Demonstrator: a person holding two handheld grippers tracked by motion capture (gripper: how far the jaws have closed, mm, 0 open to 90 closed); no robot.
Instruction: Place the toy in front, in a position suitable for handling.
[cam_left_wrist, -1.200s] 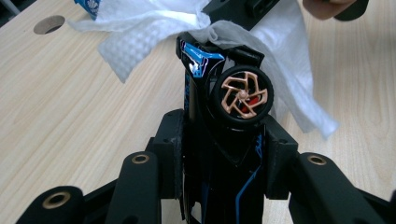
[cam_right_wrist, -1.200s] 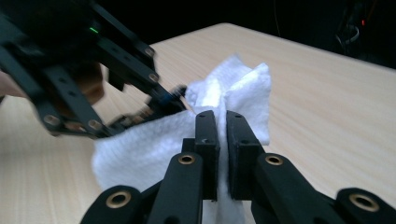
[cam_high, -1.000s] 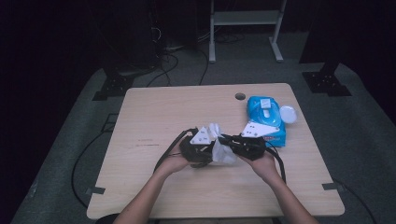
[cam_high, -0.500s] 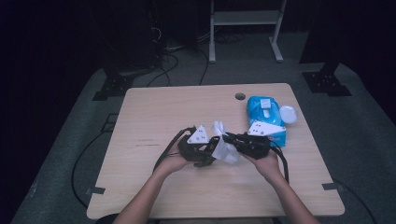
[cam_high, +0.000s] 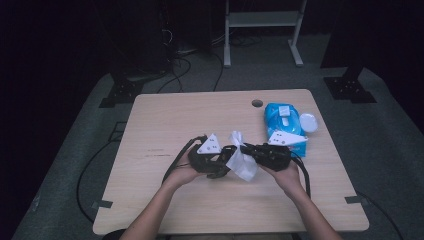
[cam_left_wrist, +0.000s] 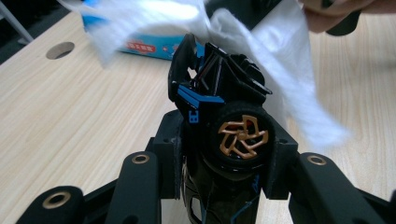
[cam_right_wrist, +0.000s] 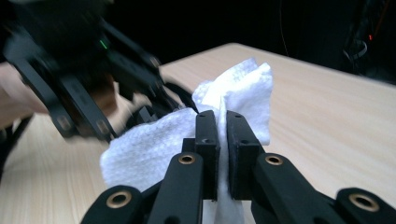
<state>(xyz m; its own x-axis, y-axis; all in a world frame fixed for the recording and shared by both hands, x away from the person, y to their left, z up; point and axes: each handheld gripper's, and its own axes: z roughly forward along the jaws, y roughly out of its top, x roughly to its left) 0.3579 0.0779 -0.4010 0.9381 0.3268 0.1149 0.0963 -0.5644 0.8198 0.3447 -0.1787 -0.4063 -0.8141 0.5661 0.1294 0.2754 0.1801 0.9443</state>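
from above your edge of the table (cam_high: 165, 120) you look forward and down; each gripper camera sits close along its jaws, both sharing the white wipe (cam_high: 242, 160) at mid-table.

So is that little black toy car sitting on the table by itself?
No, the toy car is clamped between the jaws of the left hand-held gripper, lifted off the table.

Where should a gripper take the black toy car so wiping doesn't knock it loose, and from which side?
Grip the toy car across its body beside the gold-spoked wheel, coming from its rear end, as the left gripper does. That leaves the front free for the white wipe pinched in the right gripper.
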